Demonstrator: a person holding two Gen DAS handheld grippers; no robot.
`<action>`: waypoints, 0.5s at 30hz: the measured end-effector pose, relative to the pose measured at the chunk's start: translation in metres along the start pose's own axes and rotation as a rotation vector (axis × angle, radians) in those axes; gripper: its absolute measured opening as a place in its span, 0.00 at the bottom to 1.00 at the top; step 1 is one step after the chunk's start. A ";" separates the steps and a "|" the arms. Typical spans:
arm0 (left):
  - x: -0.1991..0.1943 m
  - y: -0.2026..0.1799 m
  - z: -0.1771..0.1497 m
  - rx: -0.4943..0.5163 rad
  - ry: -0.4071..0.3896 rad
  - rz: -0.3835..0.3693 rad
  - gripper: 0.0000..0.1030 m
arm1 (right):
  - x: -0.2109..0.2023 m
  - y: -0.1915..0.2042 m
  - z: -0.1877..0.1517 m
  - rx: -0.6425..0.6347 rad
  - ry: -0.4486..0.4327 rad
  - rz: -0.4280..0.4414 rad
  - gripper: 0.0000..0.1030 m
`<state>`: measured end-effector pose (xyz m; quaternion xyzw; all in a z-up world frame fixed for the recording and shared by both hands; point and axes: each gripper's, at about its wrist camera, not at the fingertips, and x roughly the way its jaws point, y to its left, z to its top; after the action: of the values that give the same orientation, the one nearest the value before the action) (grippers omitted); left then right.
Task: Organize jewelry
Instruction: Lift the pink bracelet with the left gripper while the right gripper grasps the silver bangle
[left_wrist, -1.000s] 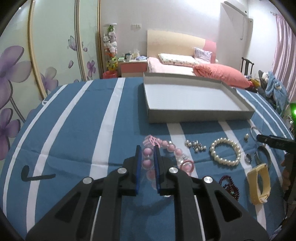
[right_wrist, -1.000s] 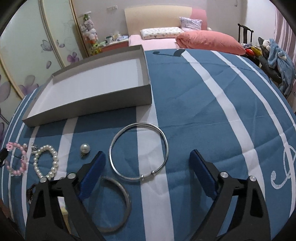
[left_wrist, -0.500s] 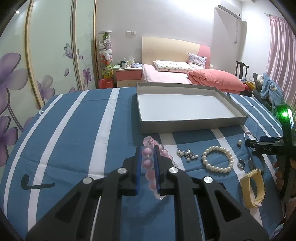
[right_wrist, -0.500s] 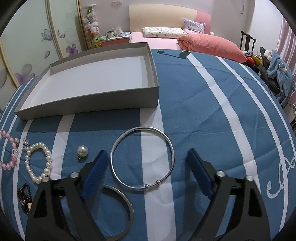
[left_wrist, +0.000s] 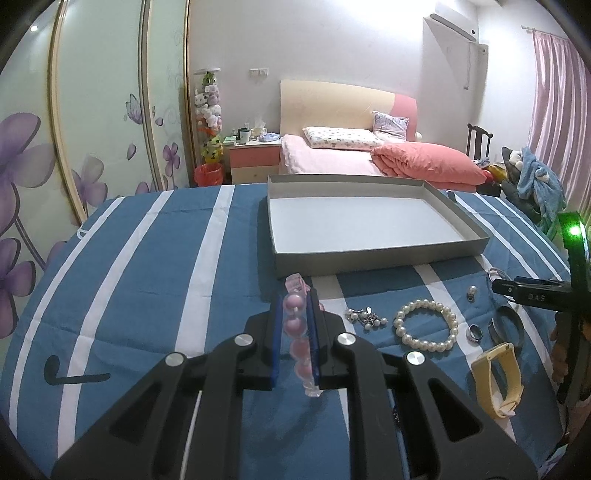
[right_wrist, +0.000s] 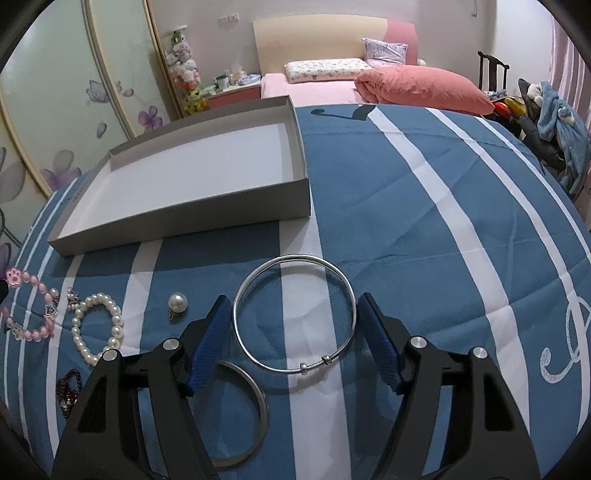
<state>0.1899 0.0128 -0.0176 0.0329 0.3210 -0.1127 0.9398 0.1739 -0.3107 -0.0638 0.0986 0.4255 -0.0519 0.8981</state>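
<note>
My left gripper (left_wrist: 294, 301) is shut on a pink bead bracelet (left_wrist: 296, 326) and holds it lifted above the blue striped cloth; the bracelet also shows in the right wrist view (right_wrist: 31, 308). The empty grey tray (left_wrist: 376, 255) lies ahead of it, also in the right wrist view (right_wrist: 184, 221). My right gripper (right_wrist: 293, 314) is open, its fingers on either side of a thin silver bangle (right_wrist: 295, 317) lying on the cloth. A white pearl bracelet (left_wrist: 426, 325), a small charm cluster (left_wrist: 365, 317), a ring (left_wrist: 474, 334) and a yellow band (left_wrist: 496, 384) lie on the cloth.
A wide silver bangle (right_wrist: 240, 406) lies under the right gripper's left finger. A single pearl pendant (right_wrist: 178, 303) and a dark red bead piece (right_wrist: 68, 391) lie nearby. A bed with pink pillows (left_wrist: 369, 155) stands behind the table.
My left gripper has risen with the pink bracelet, lifting it off the cloth. My right gripper has narrowed around the thin silver bangle and moved closer to it.
</note>
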 end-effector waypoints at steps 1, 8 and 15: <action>0.000 -0.001 0.000 0.001 -0.001 -0.001 0.13 | -0.001 0.000 0.000 0.000 -0.007 0.003 0.68; -0.005 -0.003 -0.002 0.006 -0.015 -0.003 0.13 | -0.022 0.007 0.001 -0.016 -0.120 0.031 0.68; -0.011 -0.011 0.003 0.006 -0.054 -0.005 0.13 | -0.051 0.016 0.005 -0.044 -0.297 0.047 0.68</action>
<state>0.1806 0.0041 -0.0086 0.0321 0.2954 -0.1167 0.9477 0.1489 -0.2954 -0.0191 0.0799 0.2866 -0.0356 0.9541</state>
